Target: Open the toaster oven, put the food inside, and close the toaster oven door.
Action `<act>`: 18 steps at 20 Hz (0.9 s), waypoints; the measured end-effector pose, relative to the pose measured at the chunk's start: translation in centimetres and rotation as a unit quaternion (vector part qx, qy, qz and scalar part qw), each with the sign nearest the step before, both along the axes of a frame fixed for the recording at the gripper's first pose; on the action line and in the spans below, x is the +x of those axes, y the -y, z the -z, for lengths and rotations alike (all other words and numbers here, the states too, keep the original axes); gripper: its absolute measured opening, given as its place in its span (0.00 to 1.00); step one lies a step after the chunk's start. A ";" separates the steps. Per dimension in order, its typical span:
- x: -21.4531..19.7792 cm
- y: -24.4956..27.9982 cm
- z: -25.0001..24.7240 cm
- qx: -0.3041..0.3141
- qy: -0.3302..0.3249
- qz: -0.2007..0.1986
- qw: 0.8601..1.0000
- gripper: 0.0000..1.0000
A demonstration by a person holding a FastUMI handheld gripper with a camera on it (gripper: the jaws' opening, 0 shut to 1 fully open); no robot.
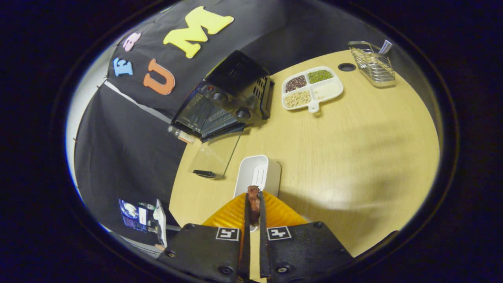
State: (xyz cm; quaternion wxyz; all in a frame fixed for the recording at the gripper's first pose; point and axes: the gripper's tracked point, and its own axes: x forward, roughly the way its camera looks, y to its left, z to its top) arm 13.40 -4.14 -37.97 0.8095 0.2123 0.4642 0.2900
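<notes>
— Tongs (pixel 254 204) clamped on what?

— On a dark piece of food (pixel 254 199), pinched upright between both fingers above the white container (pixel 257 173) on the desk (pixel 353 149).

— And the toaster oven (pixel 230 98)?

— Far and to the left, door (pixel 215 157) already dropped open toward the tongs. The food lies at the tips; the cavity sits beyond the glass, so the carry likely runs forward-left over it.

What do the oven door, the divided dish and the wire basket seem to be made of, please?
Oven door: clear glass, seemingly; the table shows through it. Divided dish: glossy white, ceramic or plastic, unclear which. Wire basket: shiny metal wire. The gripper is shut on a dark piece of food.
</notes>
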 end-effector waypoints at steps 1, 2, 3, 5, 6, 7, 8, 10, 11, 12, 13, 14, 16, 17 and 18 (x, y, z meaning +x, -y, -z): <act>0.0 0.2 -0.4 0.000 0.008 -0.003 1.000 0.12; -0.2 0.6 -1.0 0.005 0.013 -0.002 1.000 0.11; -0.2 0.7 -1.7 0.015 0.018 0.001 1.000 0.11; -0.4 0.9 -3.6 0.036 0.028 0.009 0.999 0.11; -0.5 0.9 -4.5 0.045 0.032 0.015 0.998 0.11; -0.6 0.9 -5.3 0.050 0.035 0.020 0.998 0.11; -0.8 0.9 -6.1 0.055 0.041 0.024 0.997 0.11; -1.2 0.5 -7.4 0.062 0.046 0.034 0.996 0.11; -1.5 0.1 -8.0 0.065 0.045 0.039 0.996 0.11; -2.1 -0.6 -8.4 0.070 0.046 0.041 0.996 0.11; -2.2 -1.3 -9.0 0.078 0.047 0.046 0.995 0.11; -2.5 -2.1 -9.4 0.087 0.045 0.052 0.994 0.11; -2.5 -3.7 -10.0 0.104 0.036 0.074 0.991 0.11; -2.2 -4.6 -10.2 0.114 0.034 0.089 0.989 0.11; -2.1 -5.7 -10.2 0.121 0.028 0.102 0.987 0.10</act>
